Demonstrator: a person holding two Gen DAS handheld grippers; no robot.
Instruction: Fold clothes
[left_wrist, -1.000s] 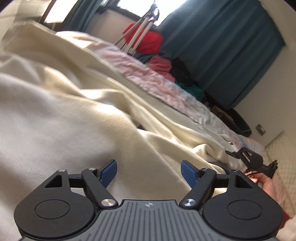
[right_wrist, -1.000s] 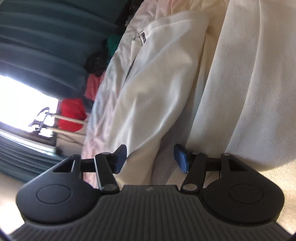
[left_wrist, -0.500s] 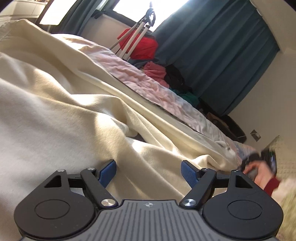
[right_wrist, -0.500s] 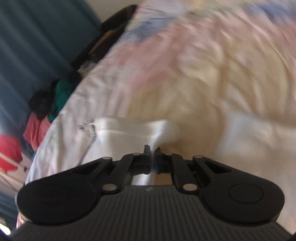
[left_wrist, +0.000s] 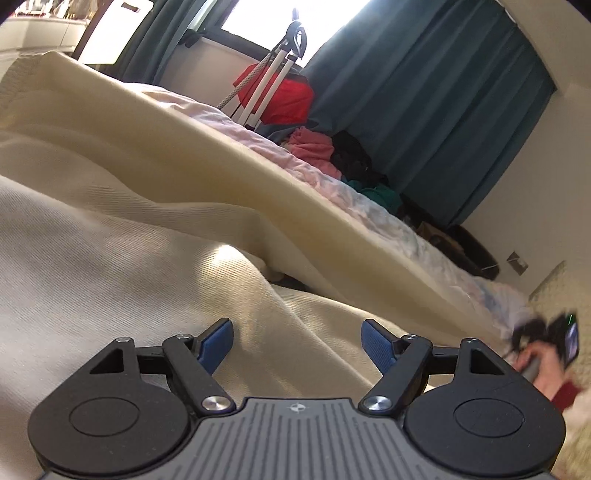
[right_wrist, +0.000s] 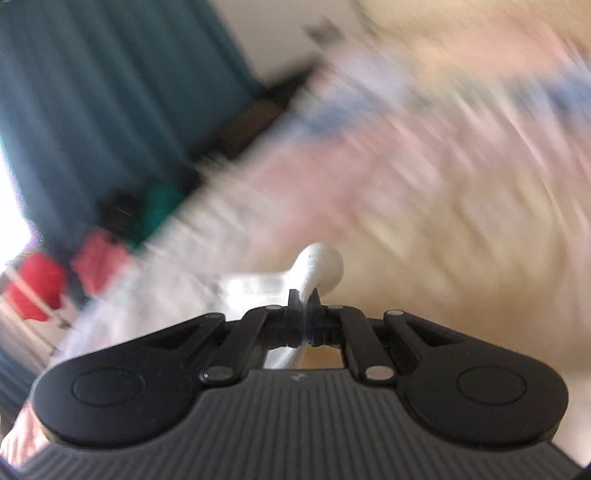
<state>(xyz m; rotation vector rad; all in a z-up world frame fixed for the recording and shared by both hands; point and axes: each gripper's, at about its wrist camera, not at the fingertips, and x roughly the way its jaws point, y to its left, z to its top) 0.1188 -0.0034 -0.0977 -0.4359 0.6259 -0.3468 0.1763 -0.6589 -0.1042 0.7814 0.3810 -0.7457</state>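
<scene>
Pinching a fold of white garment (right_wrist: 319, 264): right tongs (right_wrist: 303, 295) | left tongs (left_wrist: 298, 341) agape over cream cloth (left_wrist: 110, 236) | bed (left_wrist: 388, 218) far edge: clothes pile (left_wrist: 325, 151), teal curtain (left_wrist: 424, 103).

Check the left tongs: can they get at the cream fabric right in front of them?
Probably yes. The left tongs stand open just above the cream fabric, with nothing between the pads and the cloth, so a short dip forward should reach it.

Cream ribbed garment (left_wrist: 147, 229); teal curtain (left_wrist: 424, 110); red cloth (left_wrist: 288, 99); pale pink bedsheet (left_wrist: 332, 184).
</scene>
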